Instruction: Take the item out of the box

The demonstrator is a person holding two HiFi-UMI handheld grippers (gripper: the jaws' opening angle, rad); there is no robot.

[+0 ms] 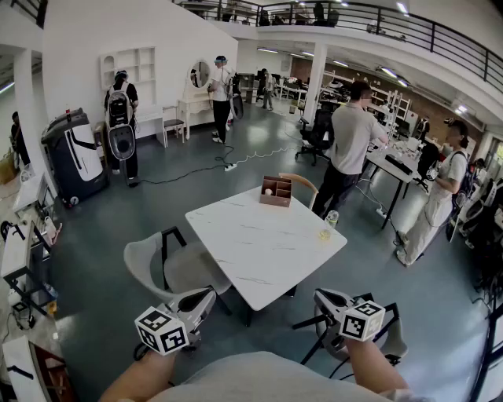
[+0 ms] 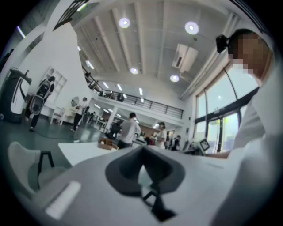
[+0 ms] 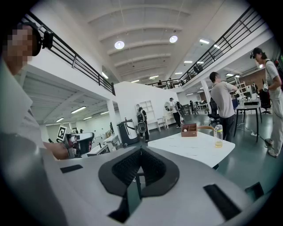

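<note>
Facing the white worktop (image 1: pixel 267 245), we see the brown box (image 1: pixel 277 197) at its twelve o'clock corner. Our left tool (image 1: pixel 207 296) at seven o'clock and right tool (image 1: pixel 321 297) at five hang short of the worktop, both jaws pressed together, empty. A small pale item (image 1: pixel 269 191) lies in the box.

Open-plan office hall: mezzanine railing (image 1: pixel 397 21), desks (image 1: pixel 391 163), office chair (image 1: pixel 317 130)

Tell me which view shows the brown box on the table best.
Head view: it looks down into the box, open top visible. The right gripper view shows its side; the left gripper view, a small blur.
</note>
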